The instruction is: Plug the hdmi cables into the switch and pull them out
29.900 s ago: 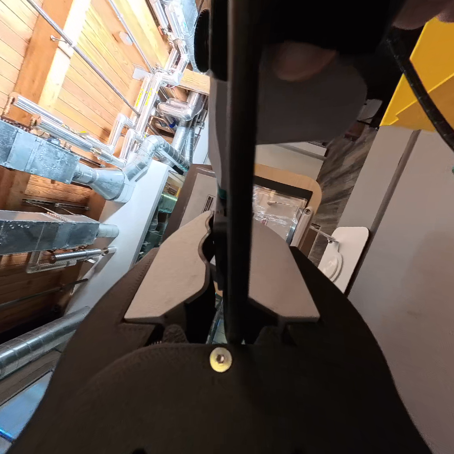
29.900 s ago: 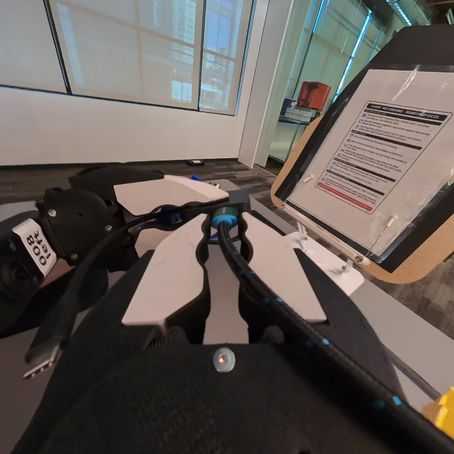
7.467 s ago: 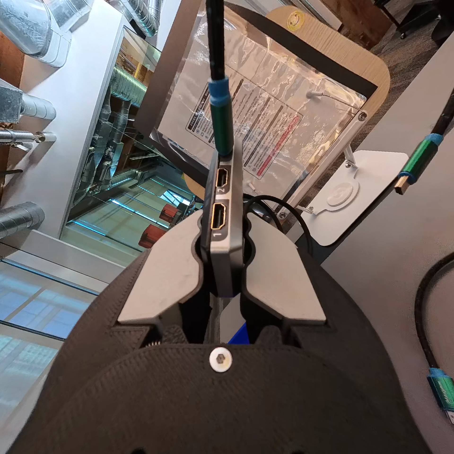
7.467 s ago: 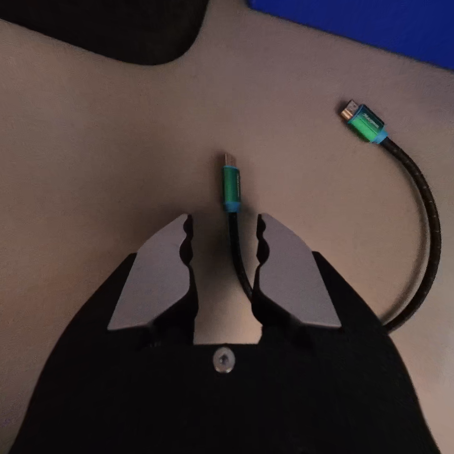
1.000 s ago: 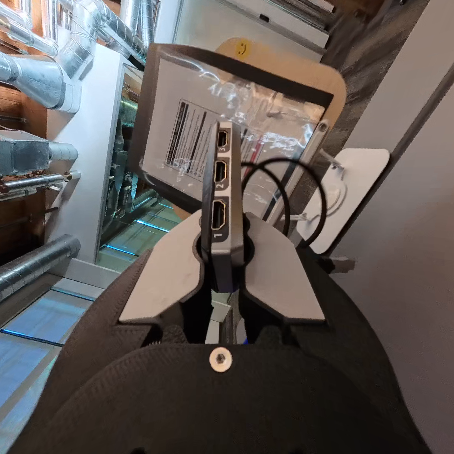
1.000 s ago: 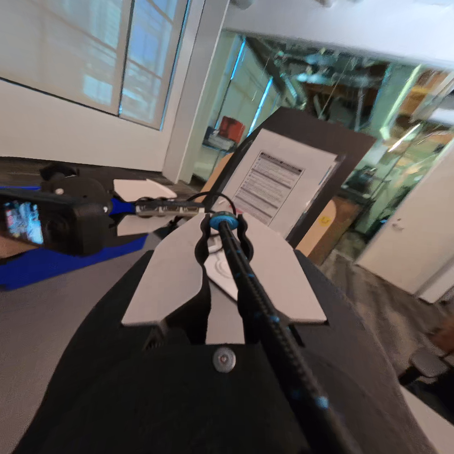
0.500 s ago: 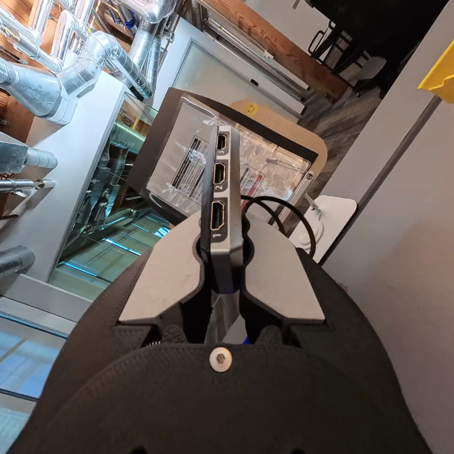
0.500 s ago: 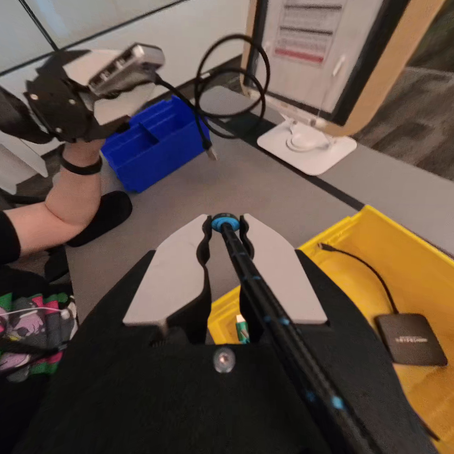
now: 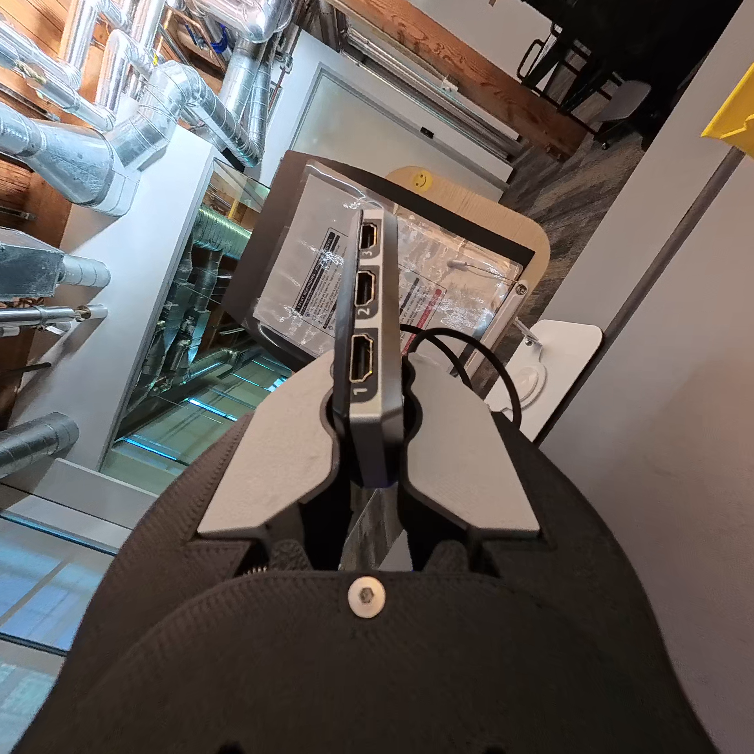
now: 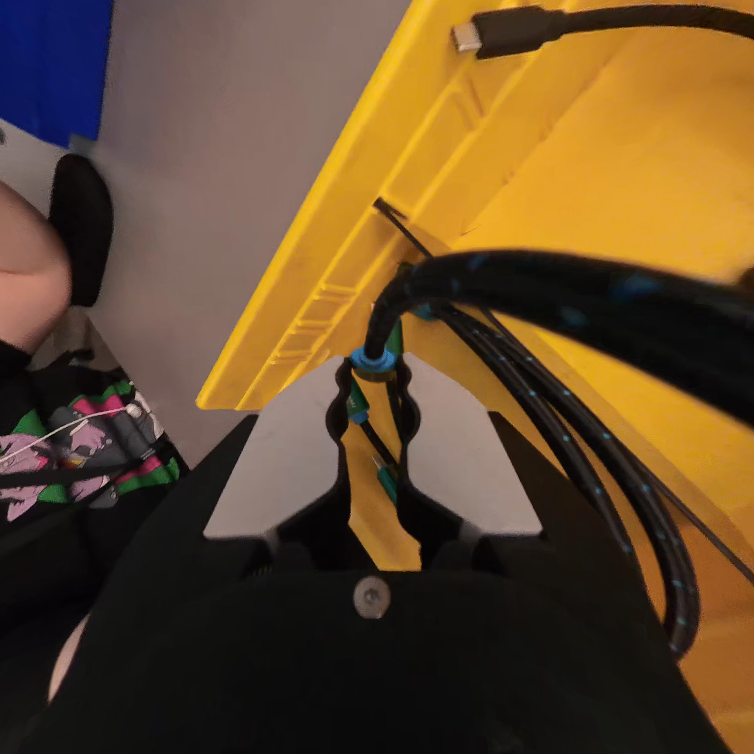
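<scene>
right hand-held gripper (image 10: 373, 369) swung over yellow bin (image 10: 612, 171), pinching cable (image 10: 530, 281) | left hand-held gripper (image 9: 369, 379) clamps three-port switch (image 9: 367, 326)

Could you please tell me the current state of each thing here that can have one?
left gripper: shut on the switch.
switch: held edge-up, all three visible ports empty.
right gripper: shut on the braided cable.
braided cable: unplugged, its blue-collared end pinched, over the yellow bin.

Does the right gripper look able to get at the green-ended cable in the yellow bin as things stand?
Probably not: the right gripper is shut on the braided HDMI cable, so its fingers are occupied, though the green-ended cable lies right below in the yellow bin.
</scene>
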`<state>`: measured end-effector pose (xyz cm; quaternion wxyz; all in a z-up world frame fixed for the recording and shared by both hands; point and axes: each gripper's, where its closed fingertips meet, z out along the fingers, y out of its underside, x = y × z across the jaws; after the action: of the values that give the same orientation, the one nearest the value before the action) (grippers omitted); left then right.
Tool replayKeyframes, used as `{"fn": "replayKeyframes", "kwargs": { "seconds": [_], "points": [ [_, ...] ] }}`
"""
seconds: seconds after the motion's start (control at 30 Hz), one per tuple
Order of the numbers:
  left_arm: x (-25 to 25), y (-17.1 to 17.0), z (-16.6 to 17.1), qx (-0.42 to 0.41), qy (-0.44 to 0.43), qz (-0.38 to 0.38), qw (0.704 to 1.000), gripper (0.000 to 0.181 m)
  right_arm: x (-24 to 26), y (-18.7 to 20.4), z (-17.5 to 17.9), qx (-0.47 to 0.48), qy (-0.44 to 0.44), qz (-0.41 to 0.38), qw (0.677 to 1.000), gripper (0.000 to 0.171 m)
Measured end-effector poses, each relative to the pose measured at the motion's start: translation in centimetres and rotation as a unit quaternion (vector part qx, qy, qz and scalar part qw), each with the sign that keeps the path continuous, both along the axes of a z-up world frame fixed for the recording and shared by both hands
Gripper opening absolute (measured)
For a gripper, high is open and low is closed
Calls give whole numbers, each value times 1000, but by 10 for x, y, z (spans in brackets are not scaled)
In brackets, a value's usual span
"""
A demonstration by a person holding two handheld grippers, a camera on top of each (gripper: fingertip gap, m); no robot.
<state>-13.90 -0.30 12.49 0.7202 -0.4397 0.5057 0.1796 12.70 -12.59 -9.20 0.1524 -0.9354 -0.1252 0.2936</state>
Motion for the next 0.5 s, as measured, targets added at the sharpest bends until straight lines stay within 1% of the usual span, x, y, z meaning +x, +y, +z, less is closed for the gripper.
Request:
{"fn": "replayKeyframes", "kwargs": {
  "seconds": [0.1,0.2,0.3,0.37,0.4,0.47,0.5],
  "points": [
    [0,-1,1,1,0,0,1000,24,-3,-5,6,12,19,20,1000,19],
    [-1,-1,2,0,-2,-1,1000,24,-3,-21,14,22,14,48,999,23],
    [-1,-2,3,1,-2,-2,1000,23,-2,-24,40,78,16,58,995,23],
    [0,-3,3,1,-3,-4,1000,23,2,-18,67,152,-2,52,987,23],
    [1,-4,3,3,-4,-7,1000,23,3,-10,84,208,-18,47,977,27],
    [6,-8,3,12,-5,-21,1000,23,-8,6,129,337,-37,43,940,31],
    [10,-12,2,15,-1,-37,999,24,-18,14,154,410,-47,51,910,35]
  ]
}}
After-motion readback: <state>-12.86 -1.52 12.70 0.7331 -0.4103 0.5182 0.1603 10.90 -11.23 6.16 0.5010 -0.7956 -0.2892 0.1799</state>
